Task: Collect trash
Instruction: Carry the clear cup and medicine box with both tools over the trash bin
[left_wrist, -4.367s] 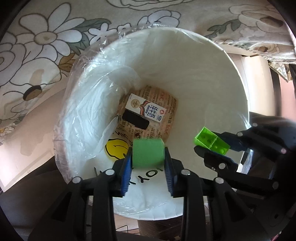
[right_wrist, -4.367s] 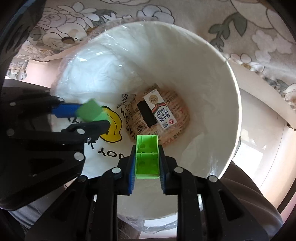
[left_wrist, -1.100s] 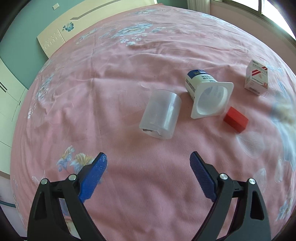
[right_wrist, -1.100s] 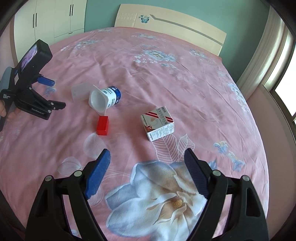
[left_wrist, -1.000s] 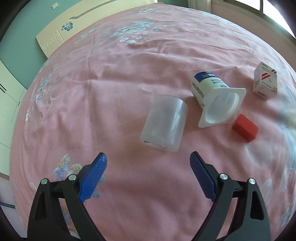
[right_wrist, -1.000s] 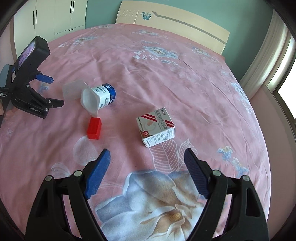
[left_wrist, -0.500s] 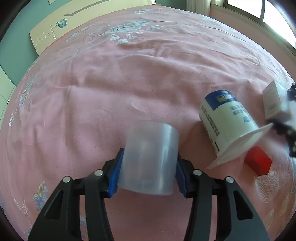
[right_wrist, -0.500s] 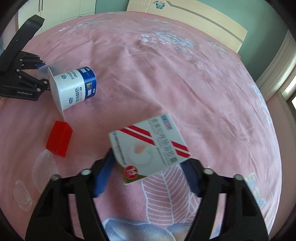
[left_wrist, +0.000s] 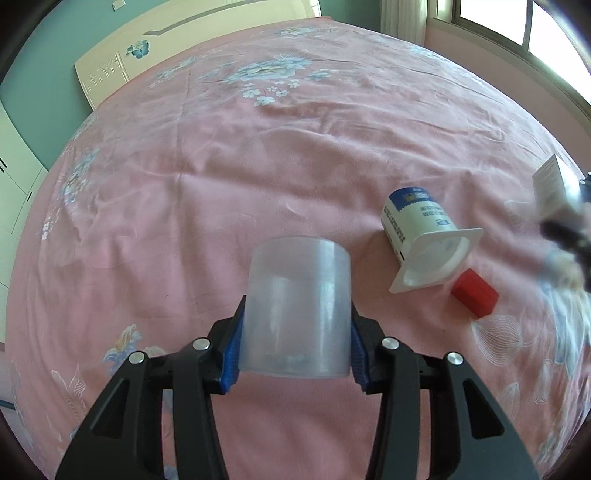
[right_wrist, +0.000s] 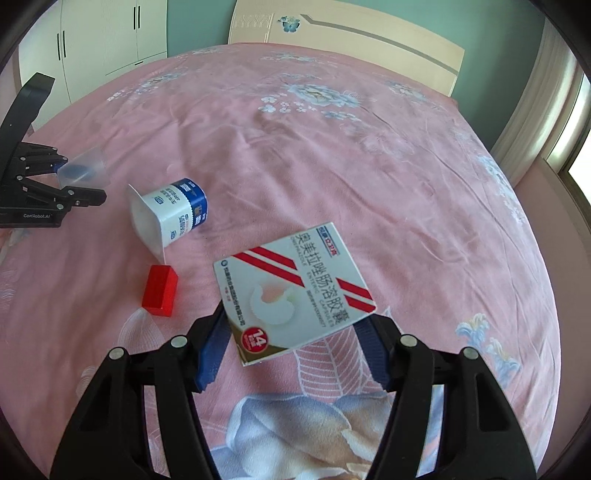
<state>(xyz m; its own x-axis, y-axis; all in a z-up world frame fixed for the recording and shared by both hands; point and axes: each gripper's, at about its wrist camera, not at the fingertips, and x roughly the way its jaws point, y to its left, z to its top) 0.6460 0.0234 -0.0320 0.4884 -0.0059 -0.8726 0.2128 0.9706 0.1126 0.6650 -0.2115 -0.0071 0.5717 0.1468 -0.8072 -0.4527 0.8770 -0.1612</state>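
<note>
Left tool (left_wrist: 294, 352) grips a translucent plastic cup (left_wrist: 295, 310) between its blue pads, lifted above the pink bedspread (left_wrist: 258, 166). Right tool (right_wrist: 291, 350) clamps a white medicine box (right_wrist: 295, 291) with red stripes, tilted. Both sets of jaws have just been closing onto these. Beyond them, a red block (right_wrist: 159, 291) lies just beside a tipped yogurt cup (right_wrist: 168, 214) on the bed.

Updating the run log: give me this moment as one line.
left gripper: shut on clear plastic cup | right gripper: shut on medicine box | on bed: yogurt cup, red block
</note>
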